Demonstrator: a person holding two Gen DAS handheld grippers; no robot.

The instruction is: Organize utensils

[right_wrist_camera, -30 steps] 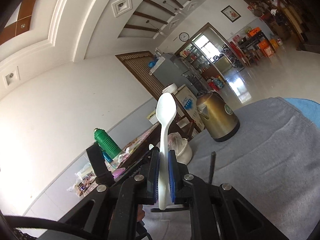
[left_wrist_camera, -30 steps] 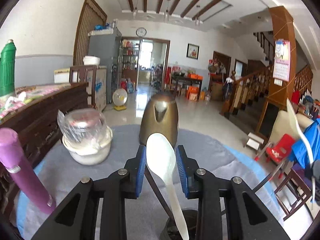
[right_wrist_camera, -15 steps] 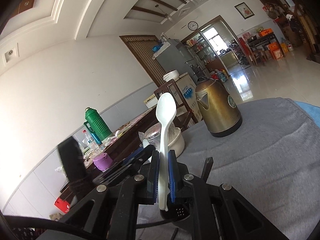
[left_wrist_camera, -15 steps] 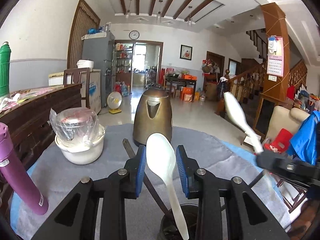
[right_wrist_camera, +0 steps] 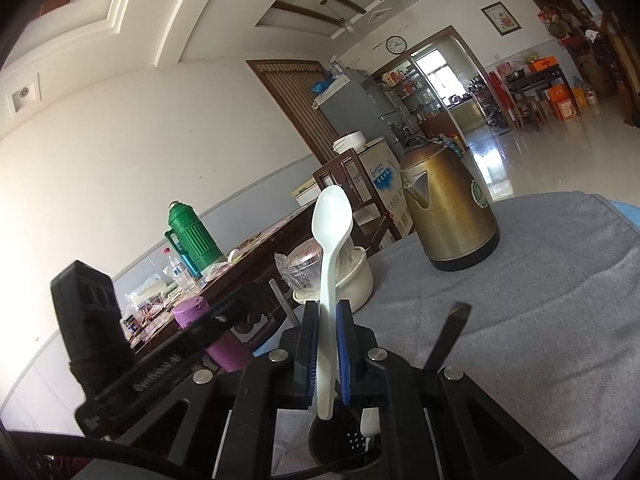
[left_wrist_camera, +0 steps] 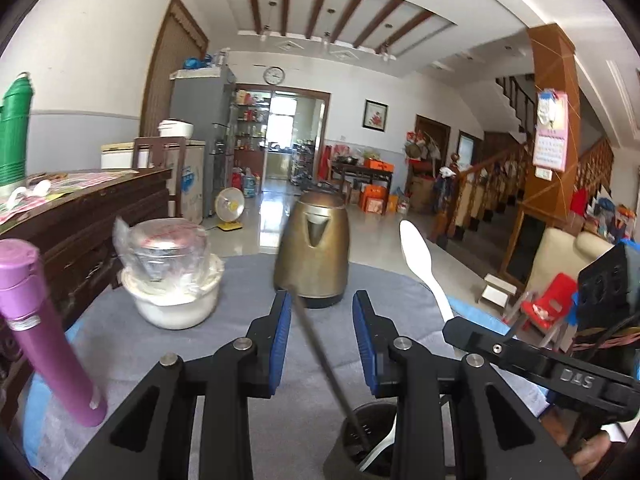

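1. The white spoon (right_wrist_camera: pixel 330 280) is standing upright directly above the black holder (right_wrist_camera: pixel 344 446).
2. The right gripper (right_wrist_camera: pixel 327 344) is pinching its handle.
3. The left gripper (left_wrist_camera: pixel 320 344) is hovering spread behind the holder, a dark utensil (left_wrist_camera: pixel 320 354) leaning between its fingers, untouched.
4. The brass kettle (right_wrist_camera: pixel 448 208) is standing beyond the holder.

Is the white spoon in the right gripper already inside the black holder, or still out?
Still out: the white spoon stands upright, clamped above the black holder.

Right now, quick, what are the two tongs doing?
Left tongs: open, gripping nothing; a dark utensil stands loose between them.
Right tongs: shut on a white plastic spoon.
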